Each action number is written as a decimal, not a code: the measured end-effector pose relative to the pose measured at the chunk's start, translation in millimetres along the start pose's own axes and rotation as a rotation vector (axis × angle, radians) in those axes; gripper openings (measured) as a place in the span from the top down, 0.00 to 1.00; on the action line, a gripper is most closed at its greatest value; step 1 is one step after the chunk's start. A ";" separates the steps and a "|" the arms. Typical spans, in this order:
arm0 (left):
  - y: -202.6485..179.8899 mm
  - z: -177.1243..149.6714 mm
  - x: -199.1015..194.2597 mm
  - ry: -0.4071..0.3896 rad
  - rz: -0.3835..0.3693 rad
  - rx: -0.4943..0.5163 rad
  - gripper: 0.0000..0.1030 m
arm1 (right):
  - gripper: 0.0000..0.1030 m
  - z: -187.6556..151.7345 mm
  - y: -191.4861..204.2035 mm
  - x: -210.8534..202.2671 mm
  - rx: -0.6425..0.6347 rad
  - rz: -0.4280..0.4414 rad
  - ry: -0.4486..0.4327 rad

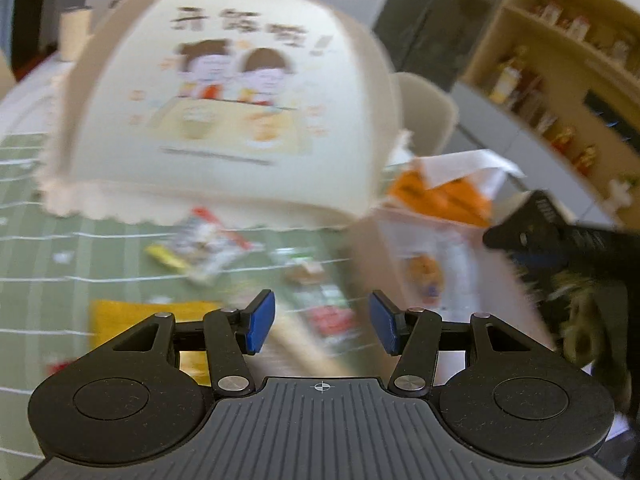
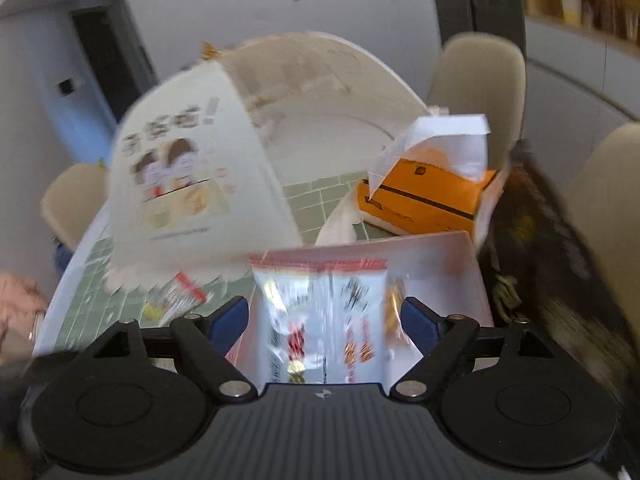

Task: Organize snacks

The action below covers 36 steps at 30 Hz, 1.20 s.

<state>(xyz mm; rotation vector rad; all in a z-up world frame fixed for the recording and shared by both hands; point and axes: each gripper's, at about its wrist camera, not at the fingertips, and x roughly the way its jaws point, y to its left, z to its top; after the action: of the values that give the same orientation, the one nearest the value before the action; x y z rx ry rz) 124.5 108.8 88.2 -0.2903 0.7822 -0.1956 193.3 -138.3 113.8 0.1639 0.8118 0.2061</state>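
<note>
Two jaws pairs open, right (image 2: 322, 322) around snack packet (image 2: 320, 320)

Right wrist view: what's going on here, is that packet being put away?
A person with a gripper in each hand is sorting snacks on a green table. The right gripper has a clear snack packet between its wide jaws, over a white box; blur hides whether the pads still press it. The left gripper is open and empty above loose snacks beside a domed food cover.
</note>
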 end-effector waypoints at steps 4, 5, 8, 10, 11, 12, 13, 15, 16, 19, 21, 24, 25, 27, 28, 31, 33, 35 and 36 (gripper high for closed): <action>32.9 12.5 13.3 0.068 0.005 -0.048 0.44 | 0.18 -2.4 11.8 22.5 -0.007 -0.093 0.021; 36.2 17.3 21.4 0.085 -0.001 -0.071 0.44 | 0.18 -7.2 15.5 20.2 -0.002 -0.093 0.019; 29.5 32.0 55.4 0.138 -0.024 -0.106 0.44 | 0.18 -20.9 24.3 9.3 0.014 -0.093 0.025; 18.7 41.0 79.5 0.172 -0.017 -0.103 0.44 | 0.18 -35.7 30.0 -5.6 0.006 -0.116 0.012; 12.8 45.6 94.8 0.198 -0.003 -0.100 0.44 | 0.18 -45.6 34.3 -13.3 -0.011 -0.142 0.010; 8.2 49.0 106.7 0.214 0.018 -0.093 0.44 | 0.18 -52.0 37.0 -19.1 -0.025 -0.162 0.007; 4.1 51.7 118.1 0.224 0.041 -0.078 0.44 | 0.18 -59.2 39.3 -25.3 -0.043 -0.181 0.004; -4.3 52.6 137.2 0.235 0.087 -0.018 0.44 | 0.18 -74.6 44.7 -36.9 -0.090 -0.227 0.003; -8.3 50.8 143.4 0.239 0.110 0.018 0.45 | 0.18 -80.8 46.3 -41.8 -0.111 -0.246 0.005; -18.8 42.2 140.4 0.212 0.126 0.147 0.49 | 0.18 -99.9 46.9 -50.7 -0.153 -0.285 0.009; -20.6 31.7 127.1 0.220 0.097 0.210 0.57 | 0.18 -107.6 45.5 -52.5 -0.153 -0.280 0.012; -12.2 9.2 91.8 0.223 0.049 0.255 0.87 | 0.19 -109.4 47.9 -52.8 -0.145 -0.240 0.005; -8.6 1.1 78.0 0.219 0.046 0.265 0.87 | 0.18 -108.0 51.2 -52.8 -0.144 -0.225 0.000; 0.2 -16.7 47.1 0.192 0.039 0.272 0.86 | 0.18 -101.7 61.5 -52.0 -0.150 -0.178 -0.011; 4.6 -24.5 34.2 0.188 0.043 0.267 0.86 | 0.18 -96.7 67.5 -49.5 -0.156 -0.151 -0.013; 20.3 -43.3 0.9 0.184 0.057 0.234 0.86 | 0.18 -72.4 95.2 -37.9 -0.186 -0.059 -0.004; 32.9 -52.3 -10.4 0.198 0.058 0.191 0.86 | 0.18 -50.0 120.4 -15.9 -0.221 0.022 0.060; 46.1 -56.2 -19.3 0.196 0.059 0.134 0.86 | 0.18 -31.5 144.5 15.2 -0.234 0.081 0.128; 52.8 -57.8 -25.0 0.190 0.058 0.106 0.86 | 0.18 -22.4 156.4 34.8 -0.231 0.104 0.159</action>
<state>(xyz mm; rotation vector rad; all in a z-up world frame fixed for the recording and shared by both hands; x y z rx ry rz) 69.2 154.9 48.6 -0.1501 0.9643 -0.2110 181.5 23.0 109.1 -0.0280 0.9317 0.4130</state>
